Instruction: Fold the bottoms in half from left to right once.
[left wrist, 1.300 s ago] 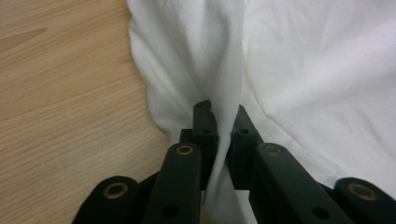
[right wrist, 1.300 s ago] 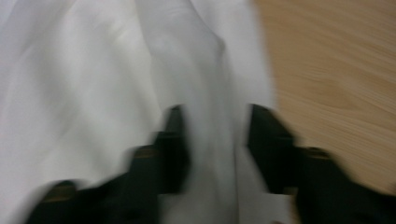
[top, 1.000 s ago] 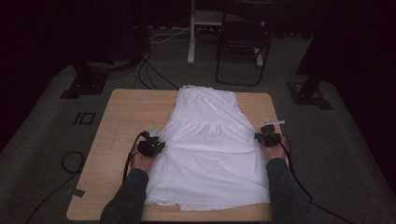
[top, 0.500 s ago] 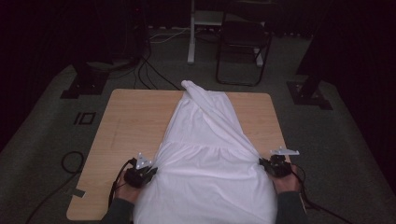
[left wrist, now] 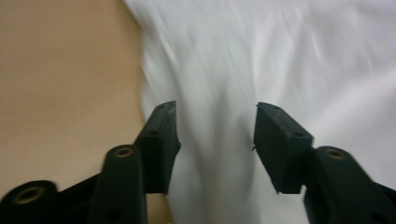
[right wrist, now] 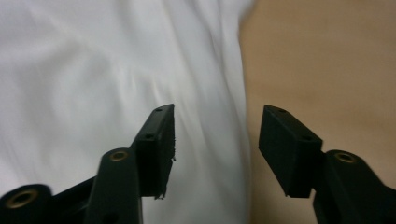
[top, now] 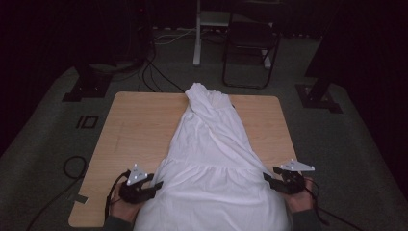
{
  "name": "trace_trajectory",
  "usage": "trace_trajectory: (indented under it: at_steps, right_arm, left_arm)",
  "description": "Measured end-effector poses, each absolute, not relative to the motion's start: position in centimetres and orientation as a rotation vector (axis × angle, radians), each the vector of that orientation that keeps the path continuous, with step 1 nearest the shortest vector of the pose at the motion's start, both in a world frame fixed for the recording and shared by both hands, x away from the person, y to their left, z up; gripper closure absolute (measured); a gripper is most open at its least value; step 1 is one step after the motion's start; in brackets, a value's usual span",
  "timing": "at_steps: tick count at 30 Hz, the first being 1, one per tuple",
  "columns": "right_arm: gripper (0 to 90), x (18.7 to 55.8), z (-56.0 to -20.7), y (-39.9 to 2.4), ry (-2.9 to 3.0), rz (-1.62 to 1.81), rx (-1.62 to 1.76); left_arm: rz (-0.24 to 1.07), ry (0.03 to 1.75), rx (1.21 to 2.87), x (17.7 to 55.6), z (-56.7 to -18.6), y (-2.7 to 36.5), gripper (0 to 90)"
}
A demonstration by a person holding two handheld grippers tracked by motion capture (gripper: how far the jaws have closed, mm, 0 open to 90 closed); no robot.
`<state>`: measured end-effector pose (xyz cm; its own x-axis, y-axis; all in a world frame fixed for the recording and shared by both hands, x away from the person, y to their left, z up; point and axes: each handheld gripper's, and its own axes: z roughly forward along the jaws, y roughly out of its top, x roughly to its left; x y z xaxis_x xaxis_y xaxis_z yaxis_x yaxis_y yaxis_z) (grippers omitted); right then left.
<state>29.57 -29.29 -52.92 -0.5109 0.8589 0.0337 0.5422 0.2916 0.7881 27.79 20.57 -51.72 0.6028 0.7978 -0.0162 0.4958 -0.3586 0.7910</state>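
Note:
A white dress (top: 211, 159) lies lengthwise on the wooden table (top: 139, 125), narrow at the far end and wide at the near edge, where it hangs over. My left gripper (top: 156, 185) sits at the dress's left side near the front edge. In the left gripper view its jaws (left wrist: 215, 126) have just been opening and stand apart over the white cloth (left wrist: 280, 56), not pressing on it. My right gripper (top: 267, 177) is at the dress's right side. Its jaws (right wrist: 217, 128) have also just been opening and straddle the cloth's edge (right wrist: 93, 60) above bare wood (right wrist: 327, 60).
Bare tabletop shows left and right of the dress. Beyond the far edge stand a dark folding chair (top: 250, 43) and a white post. Black stand bases (top: 89, 86) (top: 320, 96) and cables (top: 72, 166) lie on the grey carpet.
Both hands pulled back toward the near edge, dragging the dress so its skirt hangs over the front. The jaws, shut on the fabric's sides before, now stand open.

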Motion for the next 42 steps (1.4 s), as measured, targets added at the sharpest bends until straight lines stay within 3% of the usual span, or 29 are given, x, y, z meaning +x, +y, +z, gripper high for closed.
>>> trace_trajectory:
  at_steps: [5,10,11,13,14,15,16,23,32,42]
  right_arm:
    - [40.7,34.5,-51.5,-25.2,2.212,1.087,1.147]
    - [42.3,39.4,-52.6,-21.2,2.305,1.021,1.108]
    - [44.7,40.0,-52.9,-20.8,2.328,1.017,1.100]
    - [56.5,40.9,-53.3,-20.3,2.346,0.972,1.089]
    - [69.2,41.3,-53.4,-20.4,2.343,0.948,1.094]
    - [83.2,41.6,-53.2,-20.9,2.313,0.959,1.120]
    - [88.5,41.8,-52.9,-21.5,2.279,0.978,1.168]
    - [89.0,43.0,-53.2,-25.5,2.134,1.034,1.395]
    - [87.7,43.0,-56.3,-25.6,2.193,1.103,1.432]
    - [88.7,37.4,-56.1,-26.0,2.250,0.993,1.352]
  left_arm:
    - [0.498,1.002,2.073,33.0,-51.7,17.3,48.9]
    - [0.519,1.011,2.202,36.5,-53.8,14.2,48.5]
    - [0.508,1.015,2.219,36.8,-54.2,13.9,52.1]
    - [0.504,1.013,2.214,37.1,-54.4,14.1,76.8]
    - [0.487,1.025,2.174,36.9,-54.2,14.4,84.9]
    - [0.481,1.031,2.124,36.6,-53.8,14.9,86.2]
    - [0.478,1.036,2.086,36.2,-53.4,15.5,86.6]
    - [0.429,1.191,1.909,35.7,-53.4,19.6,86.7]
    - [0.467,1.204,2.036,36.0,-55.5,18.9,86.3]
    - [0.409,1.070,2.142,29.4,-55.5,19.0,86.2]
